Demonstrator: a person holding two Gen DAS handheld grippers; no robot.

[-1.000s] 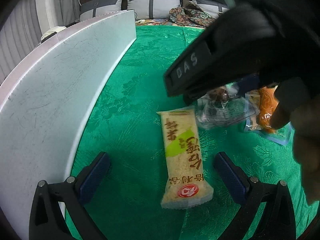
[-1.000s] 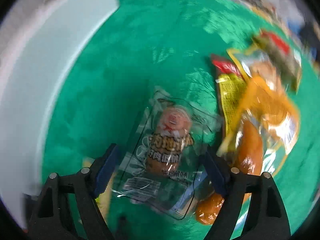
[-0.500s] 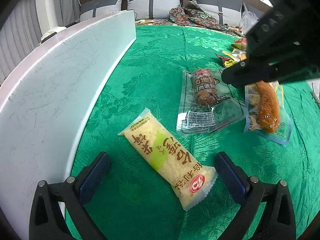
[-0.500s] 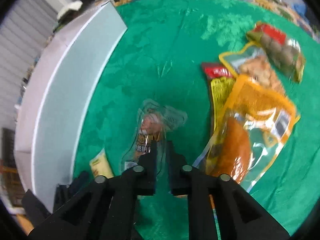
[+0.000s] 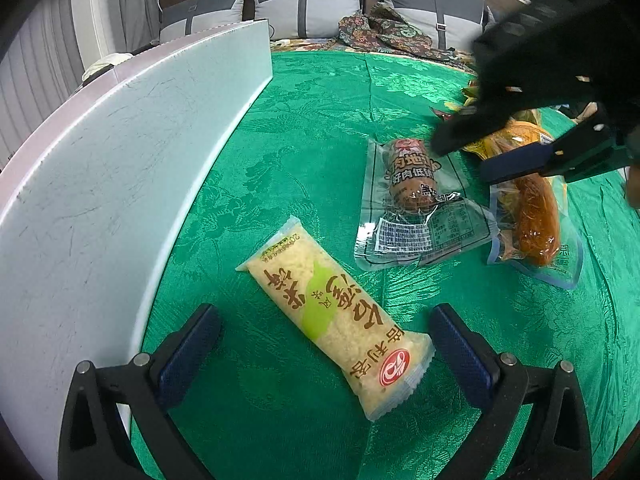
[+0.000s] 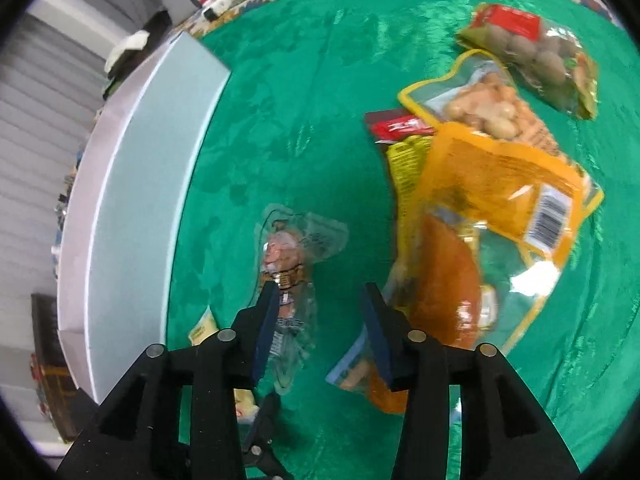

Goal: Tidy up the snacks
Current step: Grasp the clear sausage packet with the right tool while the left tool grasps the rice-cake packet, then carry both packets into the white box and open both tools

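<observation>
Three snack packets are laid on the green patterned tabletop: a long yellow rice-cracker packet between the wide-apart left tongs, a clear sausage pouch and an orange pouch below the empty, opening right tongs.

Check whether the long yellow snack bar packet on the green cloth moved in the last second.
Yes. The yellow snack bar packet swung anticlockwise: its far end now points toward the white board, and it lies diagonally.

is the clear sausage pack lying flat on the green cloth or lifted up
Lying flat. The clear vacuum-sealed sausage pack rests spread on the green patterned cloth, beside the yellow snack bar; neither pair of tongs holds it.
</observation>
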